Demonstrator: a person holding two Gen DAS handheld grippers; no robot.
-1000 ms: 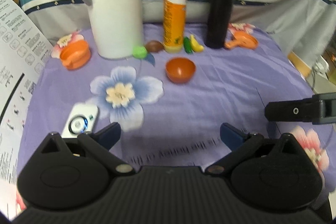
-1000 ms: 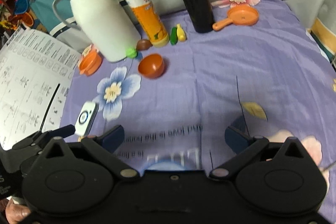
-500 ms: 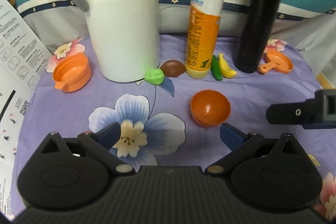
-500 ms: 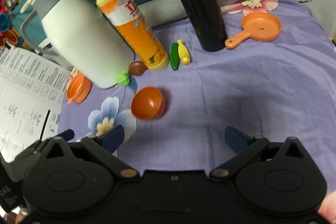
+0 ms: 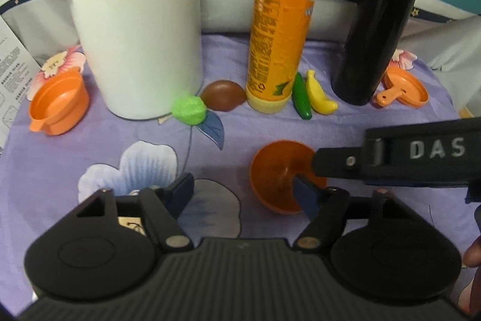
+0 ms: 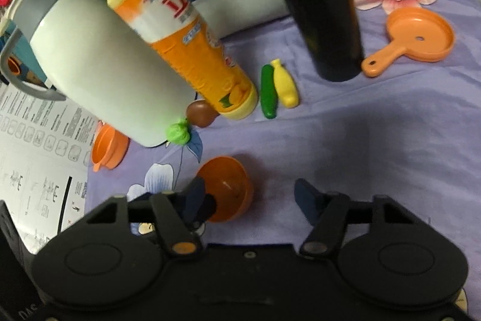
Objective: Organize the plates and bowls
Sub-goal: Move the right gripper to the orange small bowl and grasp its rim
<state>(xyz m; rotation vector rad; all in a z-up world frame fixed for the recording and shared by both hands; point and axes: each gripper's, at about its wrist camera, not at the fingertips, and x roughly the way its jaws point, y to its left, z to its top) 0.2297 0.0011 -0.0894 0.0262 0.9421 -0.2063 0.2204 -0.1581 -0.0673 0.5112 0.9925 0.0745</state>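
Note:
A small orange bowl [image 5: 278, 170] [image 6: 231, 185] sits on the purple flowered cloth [image 5: 375, 125], its opening showing. My left gripper [image 5: 245, 190] is closing; its right fingertip [image 5: 305, 194] reaches into the bowl's near side, and only cloth lies between its fingers. My right gripper [image 6: 251, 196] is closing too, its left fingertip [image 6: 195, 194] at the bowl's left rim and most of the bowl between its fingers. Neither pair of pads presses on the bowl. In the left wrist view the right gripper's finger [image 5: 336, 161] crosses over the bowl from the right.
An orange two-handled pot [image 5: 58, 107] [image 6: 109, 151] stands at the left, an orange toy pan [image 5: 404, 87] [image 6: 421, 35] at the back right. Behind the bowl stand a white jug [image 5: 135, 20], an orange bottle [image 5: 279, 35], a black flask [image 5: 378, 20] and toy foods [image 5: 320, 98]. A printed sheet [image 6: 36, 170] lies at the left.
Both grippers have come forward and down to the orange bowl, which now sits at their fingertips. Both pairs of jaws have narrowed from wide open.

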